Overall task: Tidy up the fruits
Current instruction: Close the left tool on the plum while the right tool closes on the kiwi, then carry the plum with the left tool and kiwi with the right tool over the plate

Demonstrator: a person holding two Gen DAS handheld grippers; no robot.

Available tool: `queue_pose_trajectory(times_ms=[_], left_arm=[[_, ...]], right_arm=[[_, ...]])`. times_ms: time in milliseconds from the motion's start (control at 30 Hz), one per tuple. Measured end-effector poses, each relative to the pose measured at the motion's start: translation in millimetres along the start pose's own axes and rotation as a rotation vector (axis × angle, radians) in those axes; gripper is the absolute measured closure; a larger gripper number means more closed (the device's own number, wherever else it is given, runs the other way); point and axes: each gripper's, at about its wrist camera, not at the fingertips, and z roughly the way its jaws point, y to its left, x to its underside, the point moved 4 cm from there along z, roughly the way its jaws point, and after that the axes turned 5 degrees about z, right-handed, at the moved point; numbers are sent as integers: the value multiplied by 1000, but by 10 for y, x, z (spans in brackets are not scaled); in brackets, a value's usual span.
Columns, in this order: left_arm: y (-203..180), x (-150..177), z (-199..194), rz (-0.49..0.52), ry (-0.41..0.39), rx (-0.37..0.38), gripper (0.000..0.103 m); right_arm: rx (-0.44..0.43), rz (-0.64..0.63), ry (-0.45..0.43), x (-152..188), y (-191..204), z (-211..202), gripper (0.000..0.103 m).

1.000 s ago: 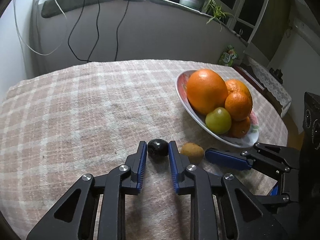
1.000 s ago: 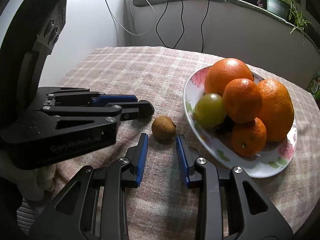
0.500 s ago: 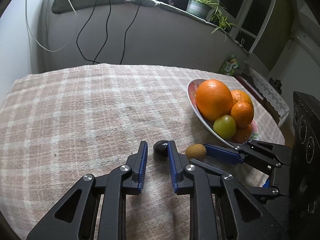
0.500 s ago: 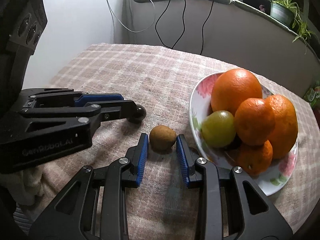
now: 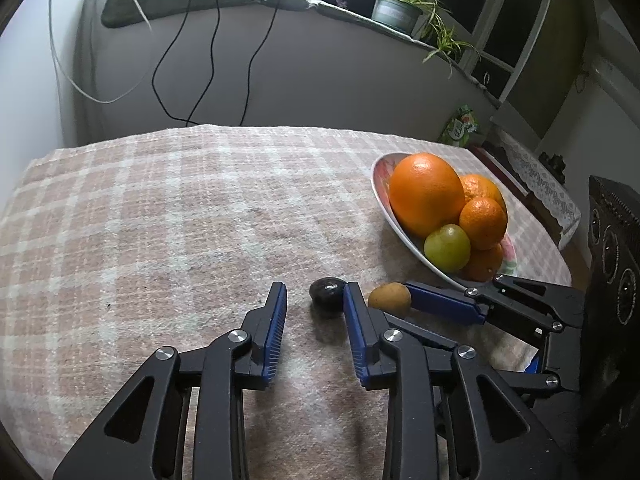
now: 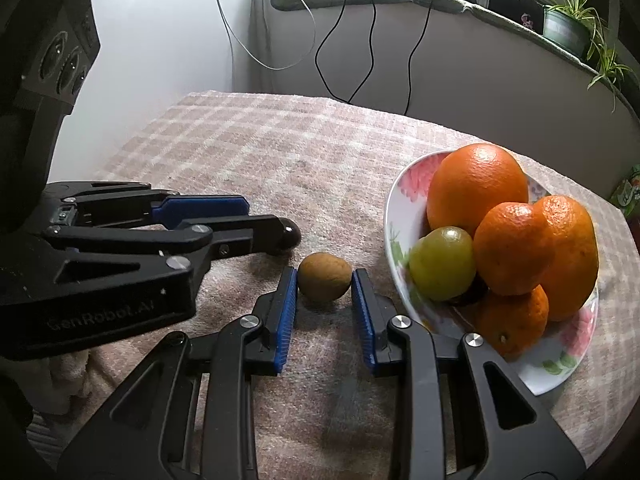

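Note:
A small dark fruit (image 5: 327,291) lies on the checked cloth between the tips of my left gripper (image 5: 316,296). Its jaws are opening: the fruit rests against the right pad and a gap shows at the left pad. Beside it sits a brown kiwi (image 6: 325,278), and my right gripper (image 6: 325,286) is closing on it with both blue pads at its sides. In the left wrist view the kiwi (image 5: 390,298) shows at the right gripper's tip. A flowered plate (image 6: 394,208) to the right holds oranges (image 6: 476,188) and a green fruit (image 6: 442,262).
The plate (image 5: 380,184) stands close to the right of both grippers. A pink checked cloth (image 5: 180,220) covers the table. Behind it is a wall with hanging cables (image 5: 176,60) and a sill with a potted plant (image 5: 394,10). The table's right edge drops off past the plate.
The left jaws have widened, and the dark fruit now touches only the right pad. The kiwi, ahead of the right tips a second ago, now sits between the pads.

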Motion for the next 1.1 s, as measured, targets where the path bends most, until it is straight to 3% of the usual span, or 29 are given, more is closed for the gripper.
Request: queue_pose_trajectory(times_ms=[367, 467, 800, 1100], left_arm=[[-223, 17, 171, 66, 59, -11, 75], [-240, 17, 190, 72, 64, -29, 80], [-287, -30, 2, 29, 12, -53, 80], [-561, -186, -115, 49, -31, -46, 80]], right_arm=[[-30, -10, -13, 184, -63, -270, 74], [-52, 6, -17, 215, -119, -345, 74], [-122, 26, -74, 221, -279, -703, 74], [-133, 59, -131, 222, -691, -1040, 74]])
